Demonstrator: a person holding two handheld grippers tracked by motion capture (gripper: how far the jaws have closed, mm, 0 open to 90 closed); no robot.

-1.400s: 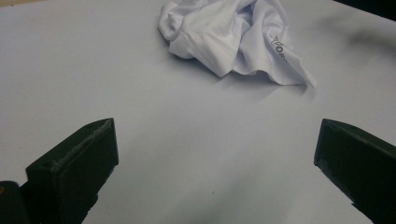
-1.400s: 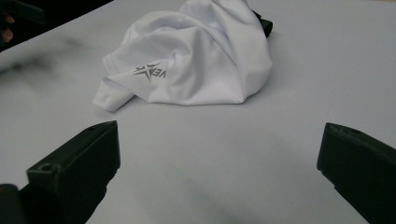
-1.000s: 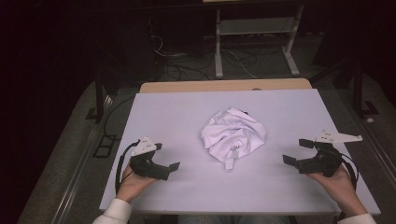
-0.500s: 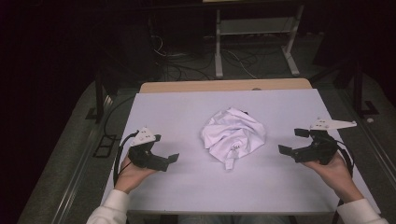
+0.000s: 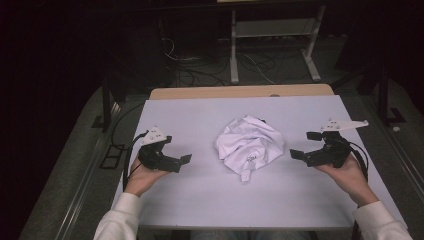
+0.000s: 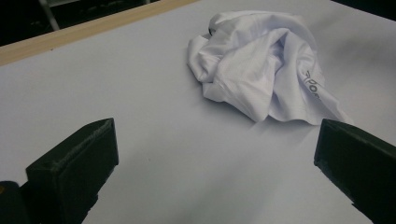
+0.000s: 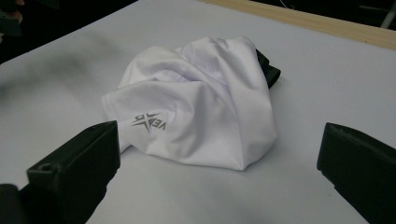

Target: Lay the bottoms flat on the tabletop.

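1. Left gripper (image 5: 181, 161) has moved a little farther from the near edge and turned in toward the middle over the last second; its jaws stand wide apart, holding nothing, with the person's palm cupped under it and the white sleeve (image 5: 116, 220) trailing to the near edge.
2. Crumpled white garment (image 5: 250, 146) lies at the centre of the white table (image 5: 200, 115), unmoved, well apart from both grippers; a grey logo shows on its near side, and something dark at its far edge may be a collar, though it is too small to tell.
3. Right gripper (image 5: 305, 145) has likewise lifted and edged toward the cloth; its jaws are spread and empty, hand underneath, wrist angled inward.
4. Both closing in suggests the reach for the garment is just starting, with no grasp made yet.
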